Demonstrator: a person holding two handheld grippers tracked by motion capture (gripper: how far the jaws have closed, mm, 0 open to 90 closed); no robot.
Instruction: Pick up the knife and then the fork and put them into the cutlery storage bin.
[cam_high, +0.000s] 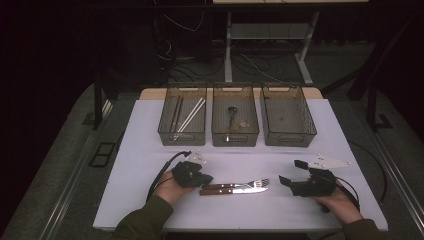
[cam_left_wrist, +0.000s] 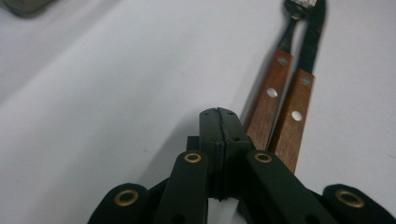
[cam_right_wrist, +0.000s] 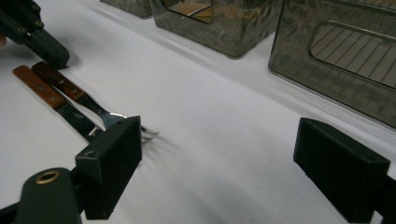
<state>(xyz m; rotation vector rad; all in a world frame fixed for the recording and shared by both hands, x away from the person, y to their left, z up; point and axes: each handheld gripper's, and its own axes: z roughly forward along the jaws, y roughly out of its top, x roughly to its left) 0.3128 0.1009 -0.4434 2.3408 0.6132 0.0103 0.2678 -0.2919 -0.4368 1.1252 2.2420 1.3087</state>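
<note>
Three mesh bins are standing in a row at the far side of the bench (cam_high: 150, 200), while a fork and a knife are lying near the front.

The left bin (cam_high: 183, 114) is holding pale chopsticks leaning beside dark ones; the middle bin (cam_high: 235, 114) is holding a dark-handled utensil and some small pieces too blurred to name; the right bin (cam_high: 287, 114) is showing just its mesh floor. The wood-handled fork (cam_high: 235, 185) and knife (cam_high: 234, 191) are lying side by side, touching, between the two hands. The left hand-held gripper (cam_high: 204, 178) is resting with its jaws pressed fully together, gripping nothing, its tip just beside the fork handle's end. The right hand-held gripper (cam_high: 292, 176) is hovering well apart from the cutlery, jaws standing wide with nothing between them.
</note>
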